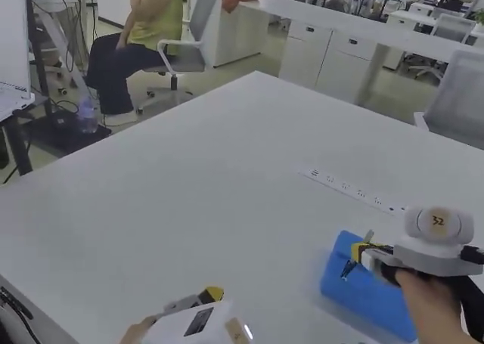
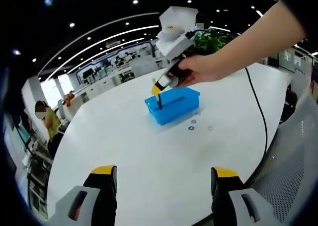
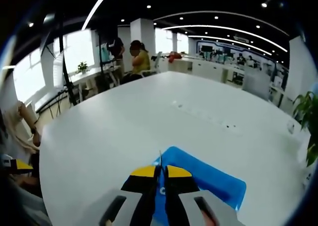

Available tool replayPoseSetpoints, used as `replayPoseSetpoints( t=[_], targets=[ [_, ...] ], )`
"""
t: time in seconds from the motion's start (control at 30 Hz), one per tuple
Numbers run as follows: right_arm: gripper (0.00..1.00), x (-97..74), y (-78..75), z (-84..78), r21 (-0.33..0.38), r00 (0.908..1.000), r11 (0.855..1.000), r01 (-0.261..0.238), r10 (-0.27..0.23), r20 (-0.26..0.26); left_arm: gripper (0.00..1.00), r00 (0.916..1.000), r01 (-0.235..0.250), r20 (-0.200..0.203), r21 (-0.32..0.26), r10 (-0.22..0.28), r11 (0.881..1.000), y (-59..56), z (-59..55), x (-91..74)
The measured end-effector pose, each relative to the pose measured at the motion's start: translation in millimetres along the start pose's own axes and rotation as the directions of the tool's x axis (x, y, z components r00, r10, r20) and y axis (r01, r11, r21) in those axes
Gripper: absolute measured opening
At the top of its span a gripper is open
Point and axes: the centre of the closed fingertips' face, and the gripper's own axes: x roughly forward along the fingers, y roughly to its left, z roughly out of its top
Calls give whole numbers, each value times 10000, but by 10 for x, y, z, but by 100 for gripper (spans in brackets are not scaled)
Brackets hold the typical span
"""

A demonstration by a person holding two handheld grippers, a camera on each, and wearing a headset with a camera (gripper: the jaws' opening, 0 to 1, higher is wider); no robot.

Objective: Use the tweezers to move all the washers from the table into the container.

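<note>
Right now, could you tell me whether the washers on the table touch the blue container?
Apart. The left gripper view shows white table between the washers and the blue container.

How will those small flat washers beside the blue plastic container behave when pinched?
The small flat washers lie flat on the smooth white table, so they will probably skid before the tweezers get under. They look thin and light, likely easy to flick away.

Left gripper [image 1: 212, 295] cut off by bottom edge. Container [image 1: 363, 292] partly behind right gripper [image 1: 357, 253]. Tweezers [image 3: 160, 159] a mere sliver between its closed jaws. Washers [image 2: 191, 128] mere specks.
</note>
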Motion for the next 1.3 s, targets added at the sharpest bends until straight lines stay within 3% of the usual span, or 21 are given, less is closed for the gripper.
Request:
replayPoseSetpoints(
  t=[0.23,0.33,0.67,0.9,1.3],
  targets=[
    [2,-237,31,62,-25,9986,10000,75,-74,530,79,10000,-8,64,2,8,10000,2,11,-3],
    [2,-380,78,94,3,9966,10000,45,-45,824,81,9994,61,334,-128,-57,9999,-5,57,-27],
    [2,-819,218,110,-119,9885,9990,-428,441,1444,86,9981,127,609,-228,-113,9997,-20,100,-33],
    [2,-921,324,-49,-154,9888,9972,-729,743,1295,87,9981,31,609,-302,-13,9995,0,96,-34],
    [2,-855,456,-442,57,9940,9961,-880,875,657,87,9992,55,395,-138,-49,9999,-20,61,-14]
  ],
)
